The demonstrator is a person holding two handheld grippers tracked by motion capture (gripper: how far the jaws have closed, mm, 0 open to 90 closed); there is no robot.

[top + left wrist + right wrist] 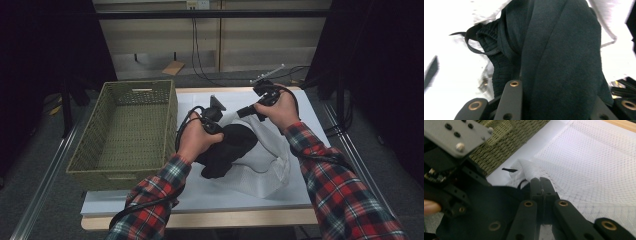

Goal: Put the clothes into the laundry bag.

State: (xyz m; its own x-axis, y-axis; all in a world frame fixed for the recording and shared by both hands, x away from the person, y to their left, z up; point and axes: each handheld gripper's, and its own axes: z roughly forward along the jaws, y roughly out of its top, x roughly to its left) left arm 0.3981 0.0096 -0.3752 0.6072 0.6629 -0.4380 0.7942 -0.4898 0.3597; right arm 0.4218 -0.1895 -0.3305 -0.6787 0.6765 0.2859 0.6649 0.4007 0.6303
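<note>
Dark room around my station, black curtains both sides, pale panelled wall at the back with cables hanging down it. Wooden table [200, 218] carries a white sheet [220, 192] over most of its top; at its left sits a green woven basket [125, 131]. On the sheet, centre-right, lies a white mesh bag [267, 150], and a dark garment [230, 150] sits at its left edge, bunched, part of it against the mesh. How much of the garment is inside the bag I cannot tell from above, since my left hand [195, 137] covers the join. The left gripper view is blurred at its edges and the near end of the garment runs off the bottom of that view. Both my forearms come up from the near edge in red plaid sleeves [345, 200]. Left gripper [214, 119] points down over the garment; in its own view its jaws stand part way apart with a thick fold of dark garment [559, 65] clamped between them. Right hand [280, 111] is raised behind the bag, right gripper [250, 110] angled toward the left one; its jaws are pressed together, nipping the bunched edge of the mesh bag [529, 173] at their tips
</note>
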